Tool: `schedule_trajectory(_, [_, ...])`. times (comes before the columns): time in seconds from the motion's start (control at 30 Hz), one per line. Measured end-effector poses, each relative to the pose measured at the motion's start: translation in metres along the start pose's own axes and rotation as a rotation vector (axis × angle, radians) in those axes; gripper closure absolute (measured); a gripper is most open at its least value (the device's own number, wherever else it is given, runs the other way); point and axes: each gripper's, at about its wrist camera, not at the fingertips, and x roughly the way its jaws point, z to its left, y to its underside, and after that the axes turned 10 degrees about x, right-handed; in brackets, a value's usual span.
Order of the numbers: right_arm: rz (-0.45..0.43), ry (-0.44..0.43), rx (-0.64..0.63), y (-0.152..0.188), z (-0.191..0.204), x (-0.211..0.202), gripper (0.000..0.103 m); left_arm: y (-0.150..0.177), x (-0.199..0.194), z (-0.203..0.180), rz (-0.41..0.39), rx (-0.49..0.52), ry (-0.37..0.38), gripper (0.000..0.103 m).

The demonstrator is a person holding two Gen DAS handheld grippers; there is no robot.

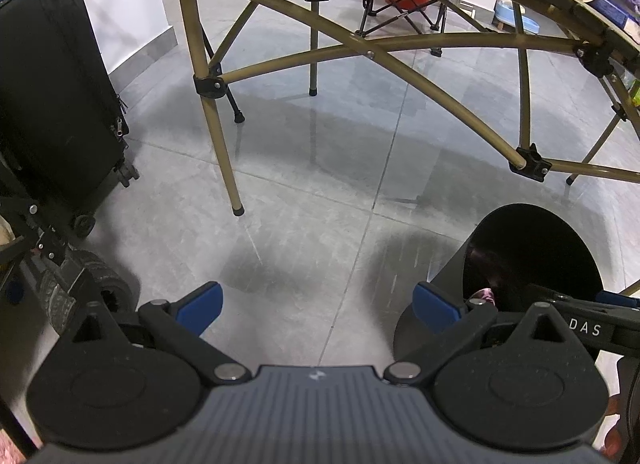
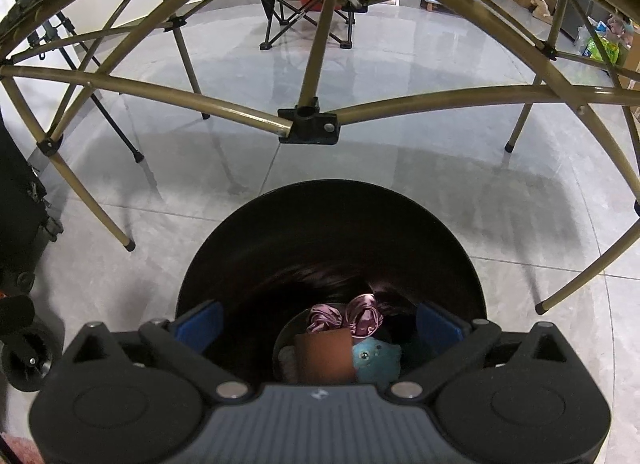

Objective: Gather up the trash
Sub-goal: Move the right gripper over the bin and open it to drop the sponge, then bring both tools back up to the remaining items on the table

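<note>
Right hand-held gripper [image 2: 318, 322]: jaws wide apart, nothing between the blue pads; it hangs right over the mouth of the bin.
Left hand-held gripper [image 1: 318, 302]: jaws wide apart and empty, over bare floor, just left of the bin.
Bin [image 2: 332, 216]: black, round, open-topped, standing on the floor; in the left view it sits at the right, close beside the gripper's right finger.
Trash in bin: a pink satin scrunchie [image 2: 346, 318] at the far side of the bottom, a brown flat piece [image 2: 324, 356] nearer, partly over it, and a teal plush toy [image 2: 376, 358] touching the brown piece on its right. A pale item peeks out left of the brown piece; what it is cannot be told.
Floor [image 1: 320, 168]: grey glossy tiles.
Bench [image 1: 320, 56]: folding, tan metal legs and crossbars, just beyond the bin; its top edge arches across the far part of both views.
Suitcase [image 1: 52, 96]: black, wheeled, upright at the far left.
Camp chair [image 2: 308, 8]: dark folding frame, far behind the bench.
</note>
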Motion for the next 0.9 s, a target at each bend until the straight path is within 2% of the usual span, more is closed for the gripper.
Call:
schedule_trajectory(0.37, [-0.033, -0.003, -0.002, 0.0, -0.008, -0.017, 0.0, -0.002, -0.016, -0.007, -0.05, 0.003, 0.026, 0.0])
schedule_trajectory(0.67, [-0.089, -0.018, -0.014, 0.001, -0.014, -0.046, 0.0, -0.002, -0.055, -0.018, -0.161, 0.022, 0.04, 0.0])
schedule_trajectory(0.9, [-0.179, -0.049, -0.011, -0.004, -0.023, -0.084, 0.0, -0.007, -0.092, -0.03, -0.248, 0.032, 0.072, 0.0])
